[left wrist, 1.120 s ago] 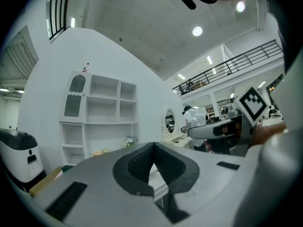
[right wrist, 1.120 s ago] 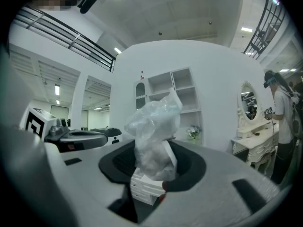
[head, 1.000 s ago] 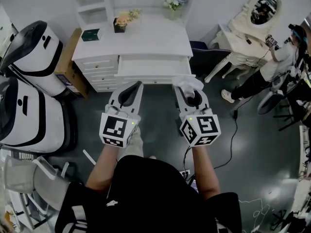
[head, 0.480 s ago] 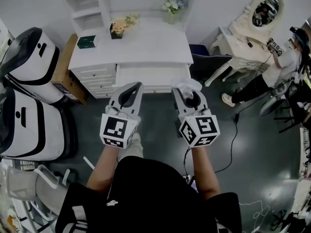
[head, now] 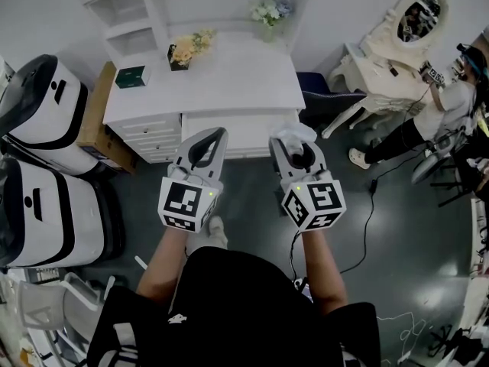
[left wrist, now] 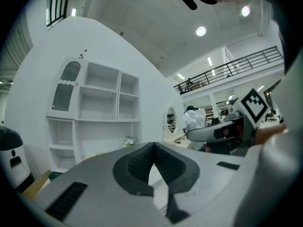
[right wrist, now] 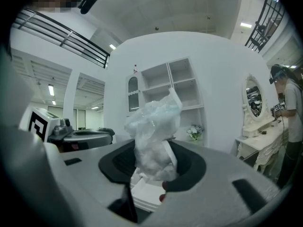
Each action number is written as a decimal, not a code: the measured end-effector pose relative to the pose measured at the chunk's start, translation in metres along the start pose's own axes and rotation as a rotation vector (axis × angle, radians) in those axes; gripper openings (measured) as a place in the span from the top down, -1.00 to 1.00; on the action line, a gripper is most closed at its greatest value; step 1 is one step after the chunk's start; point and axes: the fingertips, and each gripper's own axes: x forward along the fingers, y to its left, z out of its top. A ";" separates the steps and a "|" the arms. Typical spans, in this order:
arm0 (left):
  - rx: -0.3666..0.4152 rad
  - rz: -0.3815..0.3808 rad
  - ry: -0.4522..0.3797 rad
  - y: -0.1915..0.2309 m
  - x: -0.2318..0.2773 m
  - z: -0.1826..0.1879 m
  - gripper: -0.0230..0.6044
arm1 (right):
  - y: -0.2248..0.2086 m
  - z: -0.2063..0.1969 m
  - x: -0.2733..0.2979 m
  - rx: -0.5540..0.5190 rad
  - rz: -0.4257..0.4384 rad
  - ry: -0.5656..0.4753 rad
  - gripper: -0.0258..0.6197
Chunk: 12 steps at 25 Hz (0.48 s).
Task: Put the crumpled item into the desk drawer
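TEXT: none could be read | left tool cube [head: 184, 205], right tool cube [head: 314, 202]: only square coded patterns are shown | green box [head: 131, 76], tabletop 10 o'clock: print too small

White desk [head: 229, 82] bears flowers [head: 183, 50] and green box [head: 130, 76].

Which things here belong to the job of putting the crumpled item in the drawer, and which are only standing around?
Job: crumpled plastic, right gripper, desk drawer.
Standing around: green box, orange flowers, cardboard box, vanity mirror.
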 end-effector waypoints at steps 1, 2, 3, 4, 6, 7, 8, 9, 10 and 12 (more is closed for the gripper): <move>-0.002 -0.004 0.002 0.006 0.004 0.000 0.91 | 0.000 0.001 0.007 0.000 0.000 0.003 0.48; -0.003 -0.008 0.003 0.011 0.008 0.000 0.91 | 0.000 0.001 0.013 0.001 0.000 0.006 0.48; -0.004 -0.012 0.003 0.016 0.012 0.000 0.91 | 0.000 0.002 0.019 0.000 -0.002 0.007 0.48; -0.005 -0.016 0.002 0.022 0.015 0.000 0.91 | 0.000 0.003 0.024 -0.002 -0.004 0.009 0.48; -0.007 -0.021 -0.001 0.033 0.021 0.000 0.91 | 0.000 0.004 0.035 -0.007 -0.009 0.012 0.48; -0.008 -0.023 -0.001 0.039 0.024 0.000 0.91 | 0.000 0.005 0.041 -0.009 -0.011 0.014 0.48; -0.009 -0.025 -0.002 0.044 0.028 0.000 0.91 | 0.000 0.006 0.047 -0.011 -0.014 0.015 0.48; -0.011 -0.027 -0.002 0.049 0.031 0.000 0.91 | -0.001 0.007 0.053 -0.013 -0.017 0.016 0.48; -0.013 -0.029 -0.002 0.055 0.034 0.000 0.91 | -0.001 0.008 0.059 -0.014 -0.019 0.017 0.48; -0.017 -0.032 -0.003 0.065 0.038 -0.002 0.91 | 0.001 0.009 0.070 -0.015 -0.022 0.018 0.48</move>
